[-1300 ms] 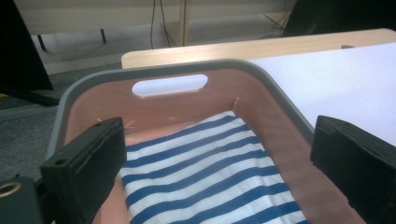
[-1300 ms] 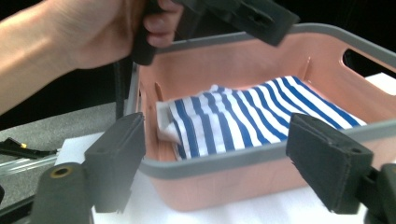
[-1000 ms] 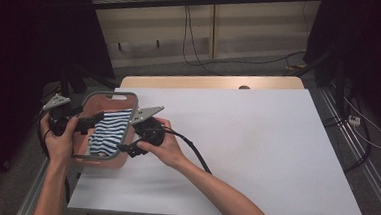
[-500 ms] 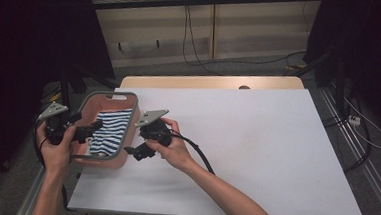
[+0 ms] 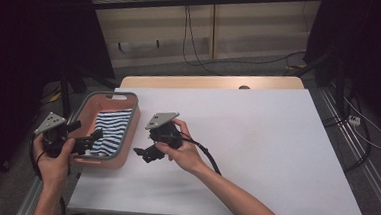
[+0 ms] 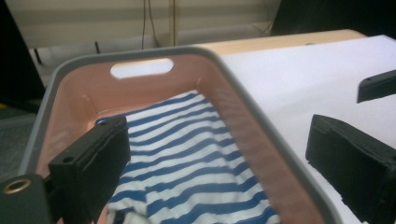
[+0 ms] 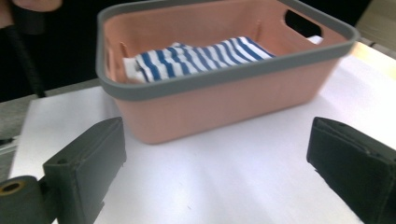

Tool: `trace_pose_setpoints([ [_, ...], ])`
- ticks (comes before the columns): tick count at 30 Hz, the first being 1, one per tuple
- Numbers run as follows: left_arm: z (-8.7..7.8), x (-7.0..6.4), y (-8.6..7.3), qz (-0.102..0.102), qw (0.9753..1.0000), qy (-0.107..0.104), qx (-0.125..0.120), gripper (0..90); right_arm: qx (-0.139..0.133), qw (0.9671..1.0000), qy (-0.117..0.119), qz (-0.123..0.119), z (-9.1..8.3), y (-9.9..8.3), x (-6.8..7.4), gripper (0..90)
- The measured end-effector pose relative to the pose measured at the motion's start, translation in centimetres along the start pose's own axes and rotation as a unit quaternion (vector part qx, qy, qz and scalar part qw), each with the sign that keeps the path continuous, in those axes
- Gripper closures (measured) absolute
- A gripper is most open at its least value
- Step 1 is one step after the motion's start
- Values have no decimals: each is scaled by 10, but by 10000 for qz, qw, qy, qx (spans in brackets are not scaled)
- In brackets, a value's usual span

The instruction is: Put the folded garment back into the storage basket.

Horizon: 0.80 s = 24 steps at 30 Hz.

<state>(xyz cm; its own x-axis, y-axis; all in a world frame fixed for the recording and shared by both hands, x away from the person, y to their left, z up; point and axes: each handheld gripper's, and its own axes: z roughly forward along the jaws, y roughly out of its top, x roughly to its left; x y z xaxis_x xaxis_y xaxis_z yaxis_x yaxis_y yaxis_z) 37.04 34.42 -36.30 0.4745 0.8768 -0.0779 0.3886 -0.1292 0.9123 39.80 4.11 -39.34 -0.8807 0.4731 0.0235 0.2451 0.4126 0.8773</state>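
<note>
High view: a white table [image 5: 275, 158] carries a pink basket [image 5: 127, 133] with a grey rim near its 9 o'clock edge, and a blue-and-white striped cloth [image 5: 111, 131] lies folded inside the basket. At the basket's 3 o'clock, the right gripper [image 5: 144, 154] sits just beside the basket wall, jaws spread and holding nothing. At 8 o'clock, the left gripper [image 5: 90, 140] hovers over the rim, jaws likewise apart and bare.

Both grippers [image 5: 83, 142] [image 5: 145, 154] wide open
</note>
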Motion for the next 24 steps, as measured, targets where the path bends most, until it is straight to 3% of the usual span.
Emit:
trace_pose_setpoints([
  [3, -1, -6, 0, -62, 9999, -121, 55, 82, -4, 9999, -110, 23, -6, -4, -3, 43],
  [9, 1, -17, -5, 208, 9992, -200, 278, 82, 62, 9997, -213, 78, -19, -12, -7, 48],
  [24, 1, -52, -14, 405, 9980, -292, 386, 81, 155, 9986, -466, 220, -49, -35, -12, 48],
])
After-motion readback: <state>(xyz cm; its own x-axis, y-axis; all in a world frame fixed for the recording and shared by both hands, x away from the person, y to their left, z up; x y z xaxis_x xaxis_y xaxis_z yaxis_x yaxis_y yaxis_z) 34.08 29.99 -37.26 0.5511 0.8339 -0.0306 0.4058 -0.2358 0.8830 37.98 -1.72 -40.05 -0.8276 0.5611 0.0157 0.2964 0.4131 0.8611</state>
